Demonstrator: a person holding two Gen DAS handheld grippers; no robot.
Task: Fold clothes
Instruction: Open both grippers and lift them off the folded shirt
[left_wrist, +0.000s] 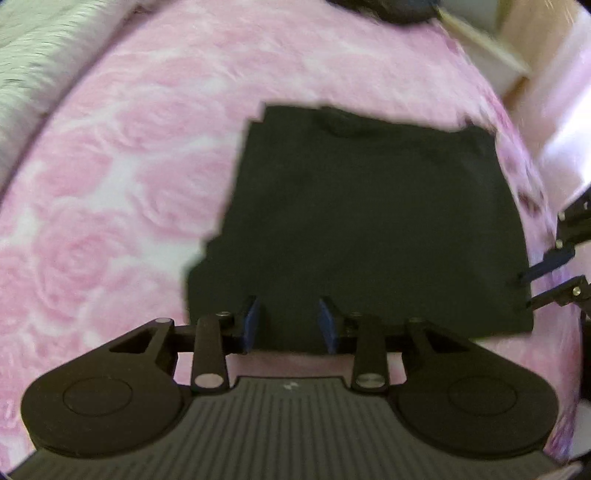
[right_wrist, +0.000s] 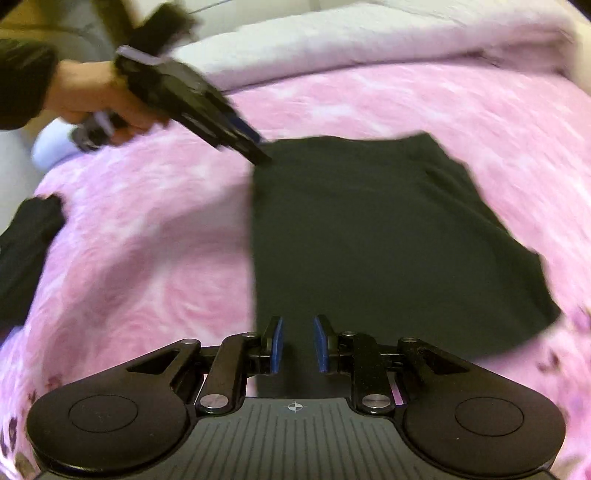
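A black garment (left_wrist: 369, 229) lies flat and partly folded on a pink rose-patterned blanket (left_wrist: 110, 184). My left gripper (left_wrist: 290, 325) is open and empty over the garment's near edge. My right gripper (right_wrist: 298, 343) is open and empty, with its jaws standing over another edge of the same garment (right_wrist: 388, 240). The right gripper also shows at the right edge of the left wrist view (left_wrist: 532, 291), at the garment's corner. The left gripper shows in the right wrist view (right_wrist: 258, 147), held in a hand, its tips at the garment's far corner.
A grey-white blanket (left_wrist: 33, 55) lies beyond the pink one. Another dark piece of cloth (right_wrist: 26, 251) lies at the left of the right wrist view. Wooden furniture (left_wrist: 517, 44) stands past the bed's far edge.
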